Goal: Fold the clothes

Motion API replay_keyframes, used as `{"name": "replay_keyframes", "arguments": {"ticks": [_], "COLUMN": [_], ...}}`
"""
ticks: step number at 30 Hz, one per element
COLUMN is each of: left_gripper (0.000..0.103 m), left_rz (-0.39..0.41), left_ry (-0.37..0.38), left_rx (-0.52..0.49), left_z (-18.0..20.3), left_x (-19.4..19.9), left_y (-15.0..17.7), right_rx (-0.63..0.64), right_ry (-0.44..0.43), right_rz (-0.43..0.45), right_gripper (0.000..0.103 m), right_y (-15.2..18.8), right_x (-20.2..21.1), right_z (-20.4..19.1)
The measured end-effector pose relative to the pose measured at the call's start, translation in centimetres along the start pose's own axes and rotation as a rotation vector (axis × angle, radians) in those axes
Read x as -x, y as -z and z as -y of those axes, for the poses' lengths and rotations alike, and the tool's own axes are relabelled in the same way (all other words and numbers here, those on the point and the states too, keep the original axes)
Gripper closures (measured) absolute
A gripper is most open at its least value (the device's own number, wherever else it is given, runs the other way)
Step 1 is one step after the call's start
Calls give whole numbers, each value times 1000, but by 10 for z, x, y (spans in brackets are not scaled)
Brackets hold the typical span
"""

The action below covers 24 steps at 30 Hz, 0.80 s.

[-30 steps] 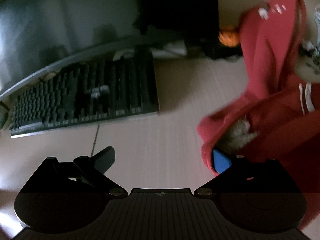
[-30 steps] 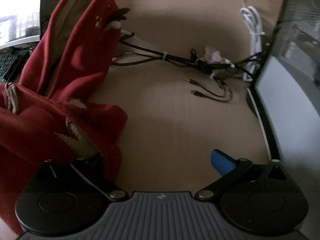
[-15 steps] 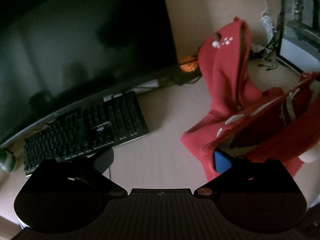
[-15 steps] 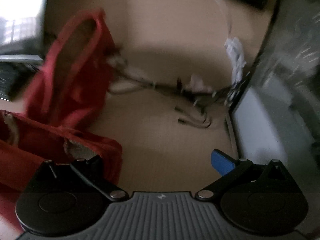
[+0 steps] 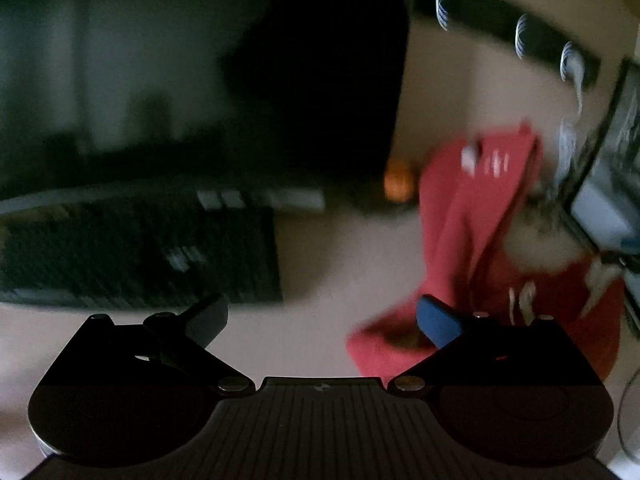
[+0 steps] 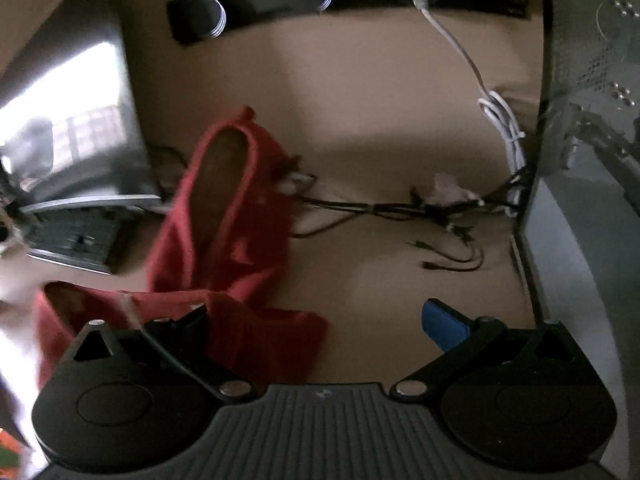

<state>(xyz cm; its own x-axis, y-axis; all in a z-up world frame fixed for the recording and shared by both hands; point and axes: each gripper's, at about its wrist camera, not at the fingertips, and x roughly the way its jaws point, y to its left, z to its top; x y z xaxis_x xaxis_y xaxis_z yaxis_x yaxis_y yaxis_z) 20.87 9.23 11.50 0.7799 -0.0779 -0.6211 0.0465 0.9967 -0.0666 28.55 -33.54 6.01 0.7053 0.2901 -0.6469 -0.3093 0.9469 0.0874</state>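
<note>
Keyboard (image 5: 136, 256) sits far left on the desk (image 5: 320, 320). My left gripper (image 5: 320, 316) is spread wide, nothing between the fingers. Red garment (image 6: 224, 216) lies crumpled mid-desk, blurry. My right gripper (image 6: 316, 316) is wide too; its left finger seems to touch cloth.

Red garment (image 6: 236, 236) with white marks, black keyboard (image 5: 136, 256), white cable (image 6: 500, 116), tan desk (image 6: 380, 140).
</note>
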Motion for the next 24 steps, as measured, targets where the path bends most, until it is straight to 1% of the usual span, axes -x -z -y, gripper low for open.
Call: {"name": "replay_keyframes", "arguments": {"ticks": [1,2,4,7,8,10,13,15,16,17,18,19,21,23,24], "left_gripper": [0,0,0,0,0,0,0,0,0,0,0,0,0,0,0], "left_rz": [29,48,38,-29,-49,-116,-190,-196,-194,-192,-188,-183,-171,-159,-152], "left_ry": [2,30,151,330,369,444,504,541,559,577,565,546,494,440,417], "left_rx": [-4,-10,-38,-137,-162,-180,-193,-168,-147,-125,-117,-111,-125,-142,-133], "left_z": [0,1,10,42,53,75,106,116,120,123,126,130,130,130,125], "left_x": [10,17,24,20,17,3,-15,-25,-32,-38,-42,-45,-44,-42,-39], "left_y": [-2,-3,2,23,31,48,72,79,81,83,84,84,86,88,89], "right_rx": [4,8,16,28,32,40,52,60,55,50,34,47,78,112,120], "right_ry": [-7,-14,-27,-47,-54,-68,-88,-102,-110,-118,-166,-197,-255,-298,-314], "right_rz": [4,9,18,31,35,44,58,67,66,65,57,58,64,46,37], "right_gripper": [0,0,0,0,0,0,0,0,2,13,20,26,26,26,26], "right_y": [2,5,10,17,20,25,32,37,43,50,54,58,68,77,82], "right_x": [3,5,11,19,22,27,35,40,36,32,30,29,28,26,24], "right_z": [-3,-6,-12,-20,-23,-29,-38,-43,-52,-61,-68,-78,-98,-113,-118]}}
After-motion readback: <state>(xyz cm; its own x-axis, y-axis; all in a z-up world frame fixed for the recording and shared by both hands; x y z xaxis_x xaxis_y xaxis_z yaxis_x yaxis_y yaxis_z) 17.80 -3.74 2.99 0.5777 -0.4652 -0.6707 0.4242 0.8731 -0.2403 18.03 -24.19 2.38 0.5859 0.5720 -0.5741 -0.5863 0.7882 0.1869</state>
